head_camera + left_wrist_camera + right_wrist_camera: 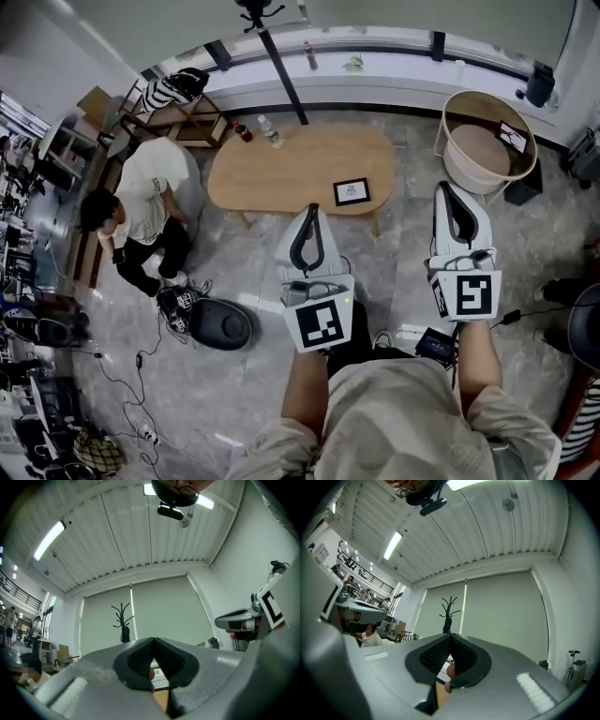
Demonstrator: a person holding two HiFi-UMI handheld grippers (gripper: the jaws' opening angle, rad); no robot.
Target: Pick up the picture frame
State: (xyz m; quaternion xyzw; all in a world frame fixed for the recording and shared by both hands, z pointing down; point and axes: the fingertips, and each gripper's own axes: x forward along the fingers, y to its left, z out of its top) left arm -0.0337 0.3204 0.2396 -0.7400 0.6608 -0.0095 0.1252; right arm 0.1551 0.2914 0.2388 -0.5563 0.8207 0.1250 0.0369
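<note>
Entry: approach phase, no contact yet.

- The small black-rimmed picture frame (pixel 352 191) with a white mat lies on the oval light-wood tabletop (pixel 281 169), near its 4 o'clock edge. Nothing touches it.
- In the head view, the left claw (pixel 312 211) has its tips over the near rim of the tabletop. The frame is at about 2 o'clock from them, near but apart.
- The right claw (pixel 443 187) is over the marble floor, beyond the tabletop's right end. The frame is at 9 o'clock from its tips, farther off than from the left.
- In the left gripper view, the left claw (pixel 152 641) is pressed together with nothing between the pads. The right gripper view shows the right claw (pixel 450 637) the same, closed and empty.

Progress, as we judge it: nothing is done. We must spread a claw, bring it onto the frame's edge, close on it and lift.
</note>
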